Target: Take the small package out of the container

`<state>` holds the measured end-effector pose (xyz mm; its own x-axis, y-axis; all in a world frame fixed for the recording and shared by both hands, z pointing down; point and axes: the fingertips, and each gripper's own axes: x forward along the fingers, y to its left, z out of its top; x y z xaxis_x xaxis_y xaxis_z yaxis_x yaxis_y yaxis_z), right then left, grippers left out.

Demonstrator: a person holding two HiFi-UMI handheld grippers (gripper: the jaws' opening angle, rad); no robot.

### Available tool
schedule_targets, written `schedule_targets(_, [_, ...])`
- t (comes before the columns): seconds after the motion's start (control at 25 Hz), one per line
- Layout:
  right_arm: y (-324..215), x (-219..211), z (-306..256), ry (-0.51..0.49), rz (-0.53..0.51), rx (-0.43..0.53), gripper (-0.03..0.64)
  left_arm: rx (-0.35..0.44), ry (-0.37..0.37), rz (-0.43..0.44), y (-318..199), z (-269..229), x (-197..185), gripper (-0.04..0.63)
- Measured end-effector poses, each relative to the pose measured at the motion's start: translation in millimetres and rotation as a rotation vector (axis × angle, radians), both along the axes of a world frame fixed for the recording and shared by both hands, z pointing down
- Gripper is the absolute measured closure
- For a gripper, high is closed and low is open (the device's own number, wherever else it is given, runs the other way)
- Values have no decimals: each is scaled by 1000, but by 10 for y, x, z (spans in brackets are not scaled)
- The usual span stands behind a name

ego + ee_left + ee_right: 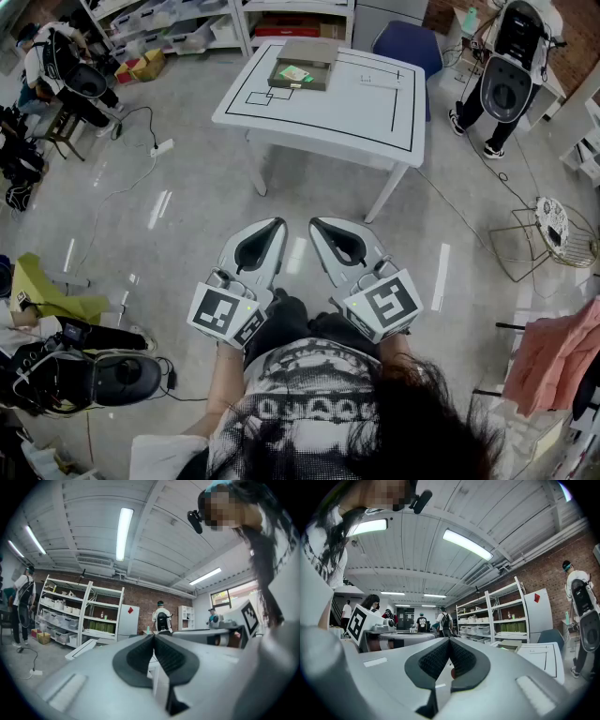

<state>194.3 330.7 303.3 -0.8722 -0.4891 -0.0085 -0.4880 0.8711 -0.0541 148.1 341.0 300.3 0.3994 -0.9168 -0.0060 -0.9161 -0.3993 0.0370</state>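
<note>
L gripper, R gripper closed — container on table.

A white shirt printed with a black graphic is worn, and long dark hair is seen falling over it. The left gripper and the right gripper are each shaped as a smooth light grey shell lined with black ribbed pads. Each is topped by a cube marked with black-and-white squares.
</note>
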Motion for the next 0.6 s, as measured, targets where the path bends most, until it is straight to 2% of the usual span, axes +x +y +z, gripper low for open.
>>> schedule_targets(0.2, [28, 28, -7, -15, 4, -17, 614, -11, -7, -3, 50, 11, 24, 595])
schedule_targets(0.44, [54, 73, -8, -78, -16, -71, 614, -22, -15, -11, 147, 42, 34, 595])
schedule_targets(0.6, [17, -6, 58, -71, -24, -82, 614, -36, -14, -26, 124, 95, -64, 595])
